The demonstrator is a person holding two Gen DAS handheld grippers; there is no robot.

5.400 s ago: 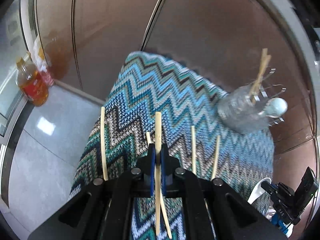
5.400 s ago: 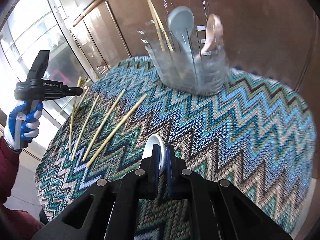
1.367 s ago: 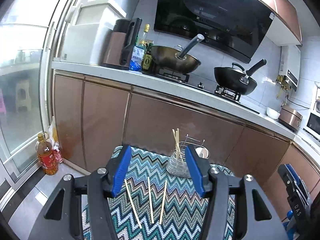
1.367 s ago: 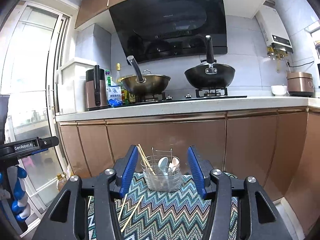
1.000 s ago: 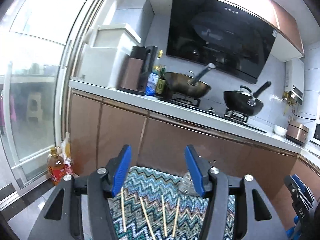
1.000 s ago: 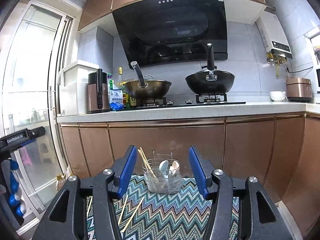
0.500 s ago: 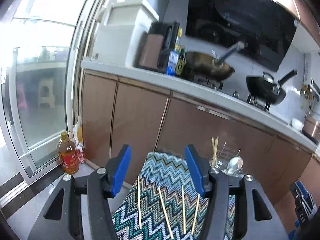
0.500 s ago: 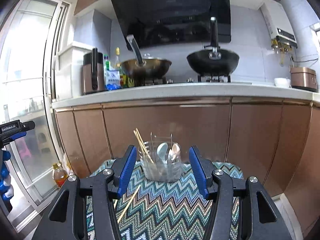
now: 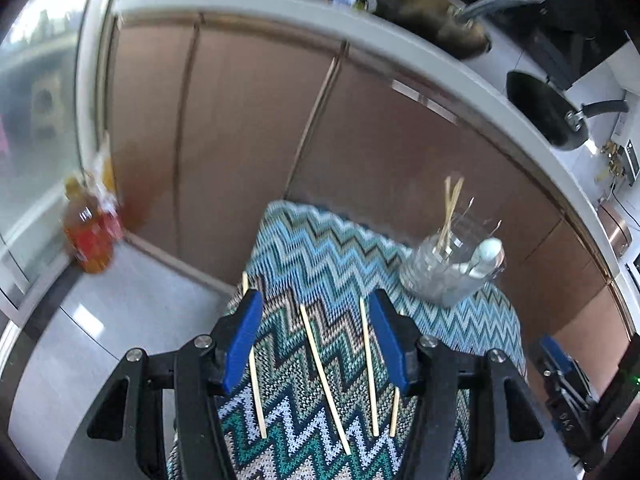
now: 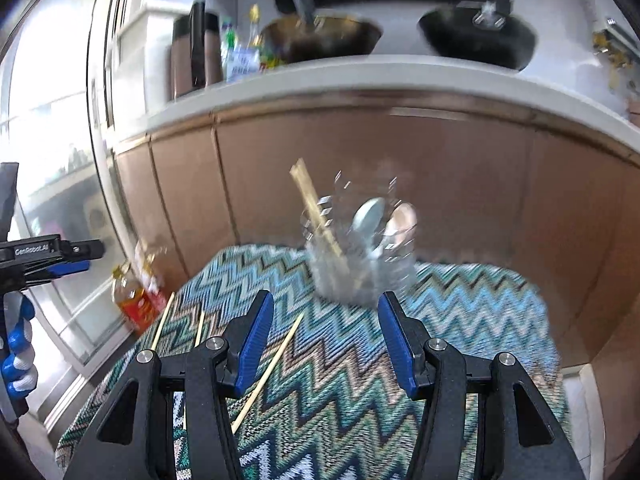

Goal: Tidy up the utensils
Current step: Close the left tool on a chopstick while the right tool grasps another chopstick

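Note:
Several loose wooden chopsticks lie side by side on a zigzag-patterned cloth over a small table. A clear utensil holder at the far right of the cloth holds two chopsticks and a pale blue spoon. My left gripper is open and empty above the loose chopsticks. In the right wrist view the holder is blurred, with chopsticks, a blue spoon and a pink spoon inside. My right gripper is open and empty, short of the holder, with one chopstick below its left finger.
Brown cabinet doors stand behind the table under a white counter with woks. An orange-liquid bottle stands on the grey floor at the left. The left gripper shows at the left edge of the right wrist view.
Both grippers have tilted downward and moved closer to the table. The chopsticks and holder now look larger. Both grippers stay open and empty.

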